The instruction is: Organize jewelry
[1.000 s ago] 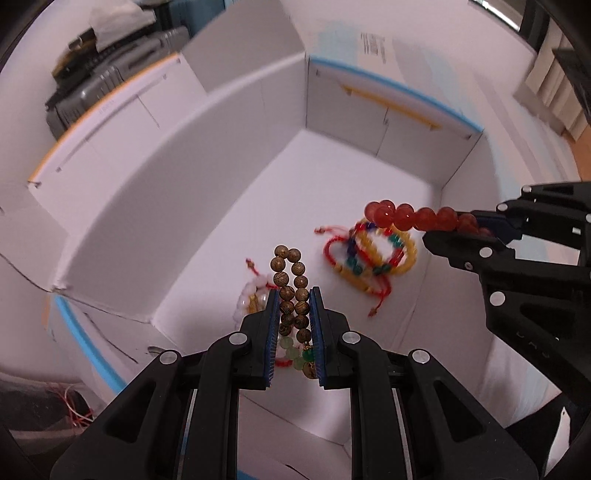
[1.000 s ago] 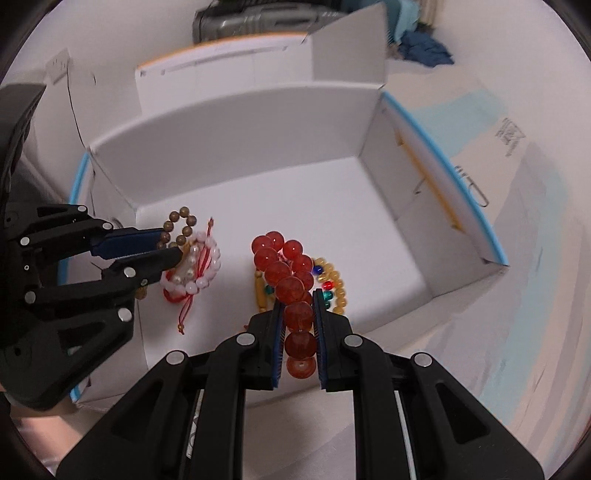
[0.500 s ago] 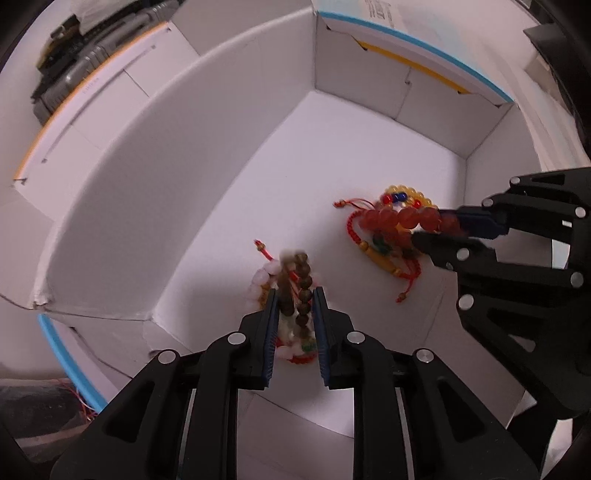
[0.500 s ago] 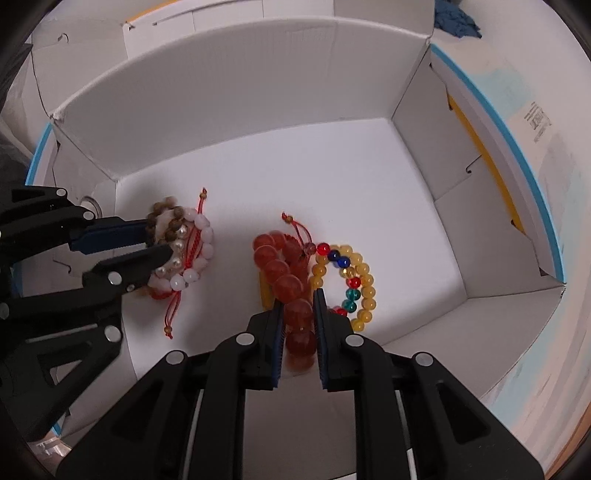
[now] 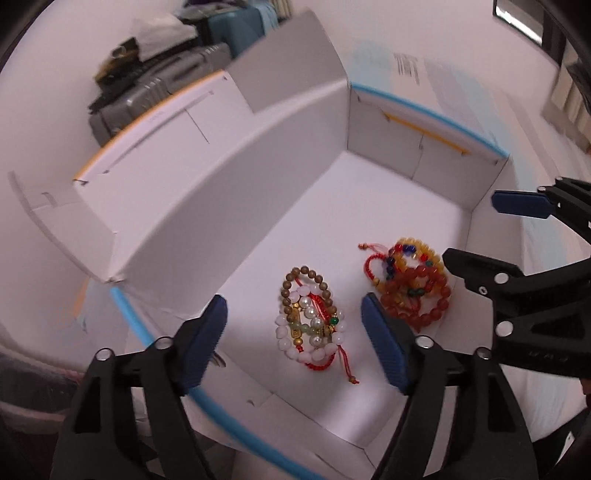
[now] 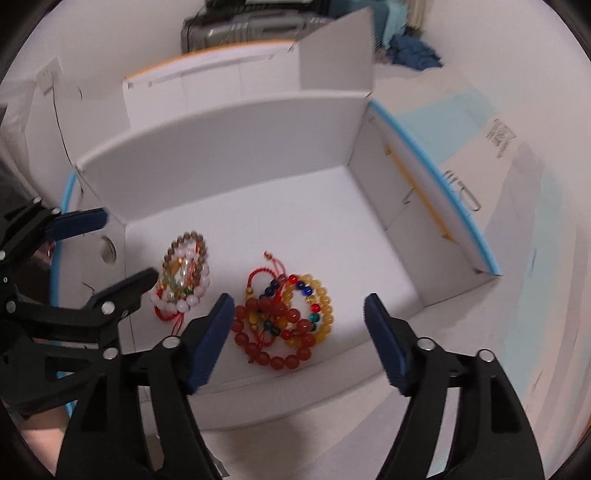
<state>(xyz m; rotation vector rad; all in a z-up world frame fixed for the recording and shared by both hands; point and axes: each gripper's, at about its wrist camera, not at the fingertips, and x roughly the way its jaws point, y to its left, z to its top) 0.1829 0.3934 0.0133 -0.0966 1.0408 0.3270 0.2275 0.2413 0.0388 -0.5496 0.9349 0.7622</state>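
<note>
Two heaps of bracelets lie on the floor of an open white box (image 5: 388,192) (image 6: 295,206). The left heap has a brown bead bracelet (image 5: 291,284) (image 6: 186,240) on white pearl and red cord ones (image 5: 314,332). The right heap has a red bead bracelet (image 5: 424,306) (image 6: 273,343) on yellow and coloured beads (image 6: 321,299). My left gripper (image 5: 293,343) hangs above the left heap, jaws opening, nothing between them. My right gripper (image 6: 299,339) (image 5: 491,229) hangs above the right heap, jaws opening, pads clear of the beads.
The box has tall white walls, blue-edged flaps and a raised flap at the back (image 6: 332,55). A grey case (image 5: 155,92) (image 6: 240,26) stands behind it, with blue cloth (image 6: 410,51) at the back right. White surface surrounds the box.
Both grippers went from shut to wide open and rose a little. The brown bead bracelet and the red bead bracelet dropped out of them onto the two heaps in the box.
</note>
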